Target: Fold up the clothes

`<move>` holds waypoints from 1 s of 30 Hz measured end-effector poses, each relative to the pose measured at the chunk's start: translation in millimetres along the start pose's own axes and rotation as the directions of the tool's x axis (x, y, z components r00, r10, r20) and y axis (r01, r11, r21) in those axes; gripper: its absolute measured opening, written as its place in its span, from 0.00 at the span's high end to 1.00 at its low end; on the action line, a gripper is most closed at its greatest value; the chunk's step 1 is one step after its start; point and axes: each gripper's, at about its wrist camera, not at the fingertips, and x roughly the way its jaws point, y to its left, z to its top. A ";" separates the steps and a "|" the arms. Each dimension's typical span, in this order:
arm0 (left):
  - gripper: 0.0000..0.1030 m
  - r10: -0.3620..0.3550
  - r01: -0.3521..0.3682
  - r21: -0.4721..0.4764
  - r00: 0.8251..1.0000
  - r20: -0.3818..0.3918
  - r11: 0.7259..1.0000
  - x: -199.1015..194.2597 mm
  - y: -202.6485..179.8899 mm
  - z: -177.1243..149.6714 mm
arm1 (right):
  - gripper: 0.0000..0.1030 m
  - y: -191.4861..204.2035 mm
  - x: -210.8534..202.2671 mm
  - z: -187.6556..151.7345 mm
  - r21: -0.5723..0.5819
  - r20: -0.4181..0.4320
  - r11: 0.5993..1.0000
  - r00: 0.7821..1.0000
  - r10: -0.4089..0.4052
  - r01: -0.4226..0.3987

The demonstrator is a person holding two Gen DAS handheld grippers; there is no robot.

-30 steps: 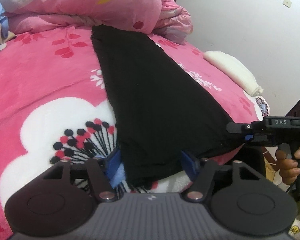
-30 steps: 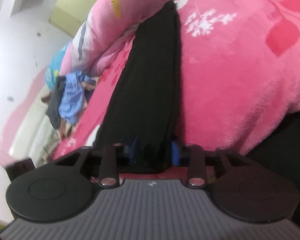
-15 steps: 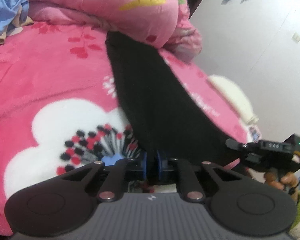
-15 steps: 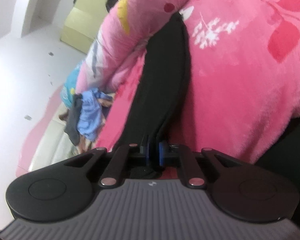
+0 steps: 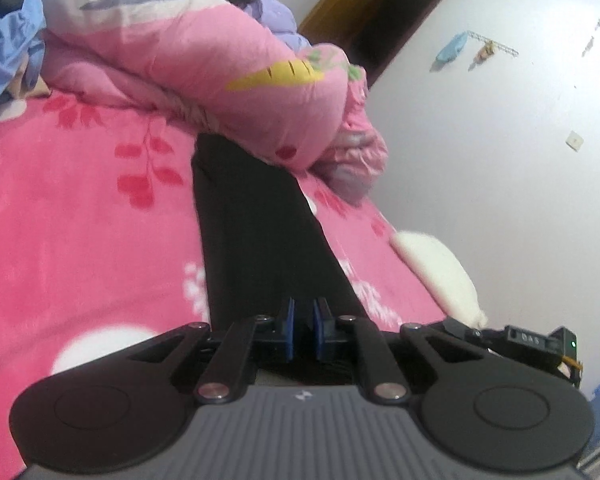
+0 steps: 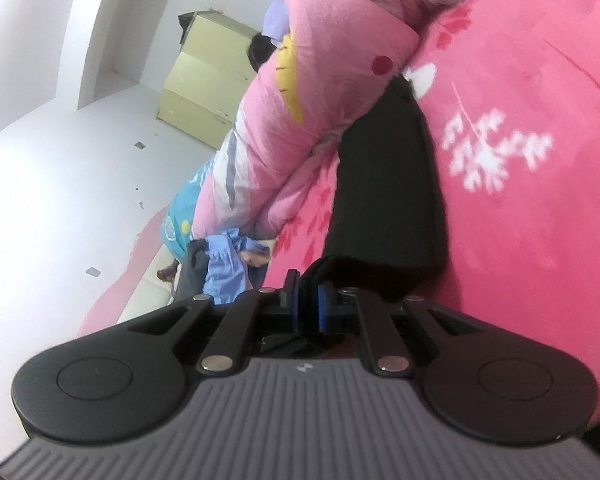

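While my left claw (image 5: pixel 303 330) and right claw (image 6: pixel 307 306) both pinch the garment (image 5: pixel 260 240), it stretches lengthwise toward the quilt (image 5: pixel 204 68); only the right view shows a cabinet (image 6: pixel 204 92).

A bed (image 5: pixel 72 240) is covered by a bright pink blanket printed with red leaves and white flowers. A rolled pink quilt (image 5: pixel 188 64) lies across its far end, a heap of blue clothing (image 5: pixel 8 48) beside it. A white pillow (image 5: pixel 440 268) sits at the bed's edge near a white wall (image 5: pixel 500 152), and a pale yellow cabinet (image 6: pixel 204 88) stands beyond.
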 end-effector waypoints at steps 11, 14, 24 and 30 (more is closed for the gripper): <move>0.90 -0.018 0.022 -0.068 0.998 0.061 0.997 54.0 20.8 65.7 | 0.93 -10.7 54.5 67.4 0.006 0.016 1.000 0.999 0.029 -0.029; 0.91 -0.057 0.058 -0.069 0.998 0.010 0.996 68.8 23.1 69.6 | 0.93 -16.1 63.3 75.7 0.036 0.025 0.999 0.999 0.029 -0.030; 0.60 -0.146 0.113 -0.138 0.954 -0.260 0.984 60.5 12.7 -16.1 | 0.93 -24.7 34.5 47.2 0.078 0.047 0.997 0.999 -0.010 0.006; 0.52 -0.160 0.120 -0.140 0.933 -0.322 0.983 68.6 -12.6 -54.9 | 0.93 -24.7 23.6 39.1 0.095 0.068 0.996 0.998 -0.005 -0.002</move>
